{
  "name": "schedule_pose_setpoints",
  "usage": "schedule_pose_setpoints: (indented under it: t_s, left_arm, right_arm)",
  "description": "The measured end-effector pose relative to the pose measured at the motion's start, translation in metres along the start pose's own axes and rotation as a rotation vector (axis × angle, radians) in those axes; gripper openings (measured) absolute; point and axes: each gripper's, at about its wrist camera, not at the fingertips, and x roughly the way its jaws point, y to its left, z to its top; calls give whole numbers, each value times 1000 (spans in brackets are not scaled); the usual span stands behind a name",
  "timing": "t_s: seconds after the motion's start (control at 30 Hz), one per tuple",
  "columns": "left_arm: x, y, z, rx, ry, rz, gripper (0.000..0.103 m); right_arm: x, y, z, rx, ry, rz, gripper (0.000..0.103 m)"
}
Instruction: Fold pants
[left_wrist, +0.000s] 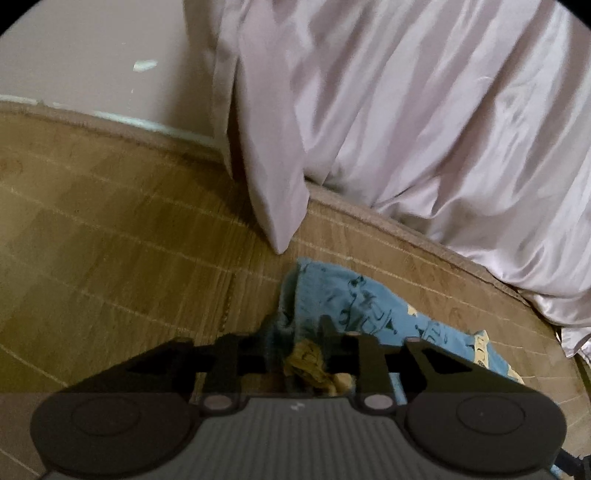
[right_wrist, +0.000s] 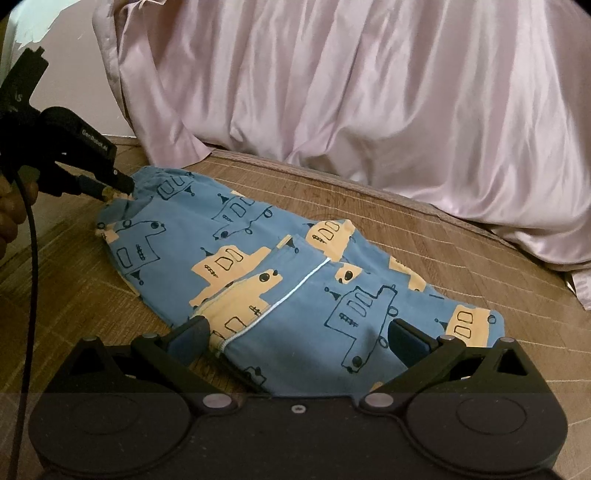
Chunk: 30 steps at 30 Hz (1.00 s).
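Note:
Blue pants (right_wrist: 280, 280) with yellow vehicle prints lie folded on a tan bamboo mat (right_wrist: 461, 254). In the right wrist view, my right gripper (right_wrist: 297, 332) is open, its jaws wide apart over the near end of the pants, holding nothing. My left gripper (right_wrist: 118, 186) shows at the far left, pinching the far end of the pants. In the left wrist view, the left gripper (left_wrist: 299, 339) is shut on bunched blue and yellow cloth of the pants (left_wrist: 354, 302).
A pale pink satin sheet (right_wrist: 369, 110) hangs down along the far side of the mat; it also shows in the left wrist view (left_wrist: 424, 129). A pale wall (left_wrist: 92, 55) is behind the mat (left_wrist: 110, 221). A black cable (right_wrist: 31, 277) runs down the left.

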Motion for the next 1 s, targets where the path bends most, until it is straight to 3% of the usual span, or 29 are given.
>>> schedule_pose_setpoints:
  t_s: [0.7,0.77,0.83,1.0]
  left_arm:
    - [2,8,1,-38,37,6,40]
    - [2,7,1,-31,42,7,25]
    - [0,8,1,-43,38,4,19]
    - [-5,-1,5,-4,31,23,16]
  right_arm:
    - [2,3,-5,-8,19,5,102]
    - [2,4,-5,-10,18,4,102]
    - [2,3,-4,-2,17,6,102]
    - [-2,-1,-2,8,1,19,102]
